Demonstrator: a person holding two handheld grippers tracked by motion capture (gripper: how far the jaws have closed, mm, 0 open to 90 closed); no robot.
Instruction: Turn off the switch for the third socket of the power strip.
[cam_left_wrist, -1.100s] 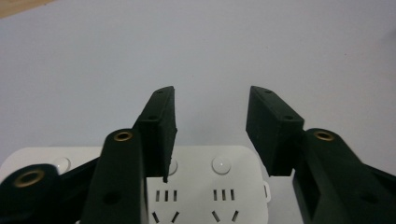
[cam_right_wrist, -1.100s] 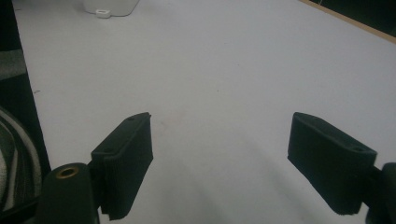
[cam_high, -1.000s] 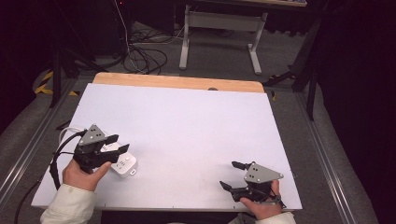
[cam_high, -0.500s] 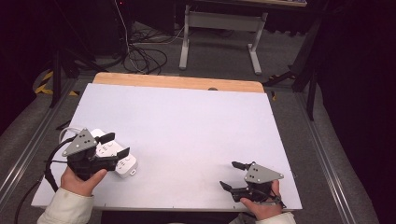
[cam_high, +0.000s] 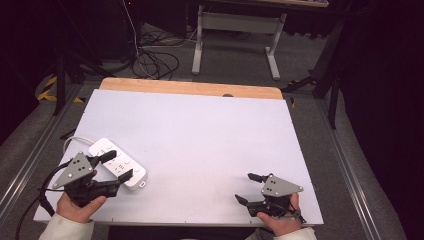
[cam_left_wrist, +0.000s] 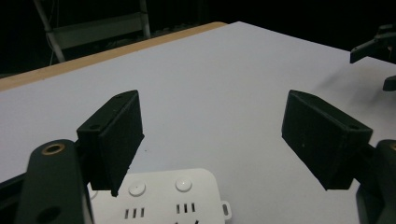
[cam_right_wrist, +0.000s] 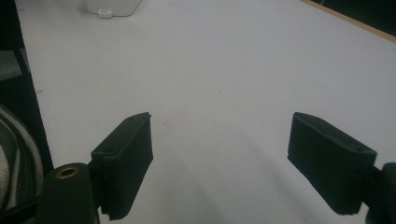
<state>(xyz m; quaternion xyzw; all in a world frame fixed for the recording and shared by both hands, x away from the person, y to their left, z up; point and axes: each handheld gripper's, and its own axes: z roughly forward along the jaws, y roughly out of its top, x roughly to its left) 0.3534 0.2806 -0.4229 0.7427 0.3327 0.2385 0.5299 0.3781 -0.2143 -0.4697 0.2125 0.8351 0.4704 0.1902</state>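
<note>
A white power strip (cam_high: 120, 169) lies flat near the table's front left corner, and its white cord (cam_high: 74, 142) curls off to the left. My left gripper (cam_high: 116, 165) hovers over the strip's near end. Its jaws have just been opening and now stand wide on either side of the strip without pressing on it. In the left gripper view the strip (cam_left_wrist: 161, 200) sits low between the jaws of the left gripper (cam_left_wrist: 215, 140). My right gripper (cam_high: 244, 187) rests open at the front right with nothing between its jaws, as in its own view (cam_right_wrist: 233, 158).
The white tabletop (cam_high: 200, 130) has a wooden strip (cam_high: 190, 88) along its far edge. Beyond it are cables on the floor (cam_high: 150, 55) and a grey desk frame (cam_high: 235, 30). The strip's corner (cam_right_wrist: 112, 7) appears at the top of the right gripper view.
My left gripper has drawn back to the left and toward the table's near edge, uncovering more of the power strip, and its jaws have spread wider. The right gripper has stayed put.
</note>
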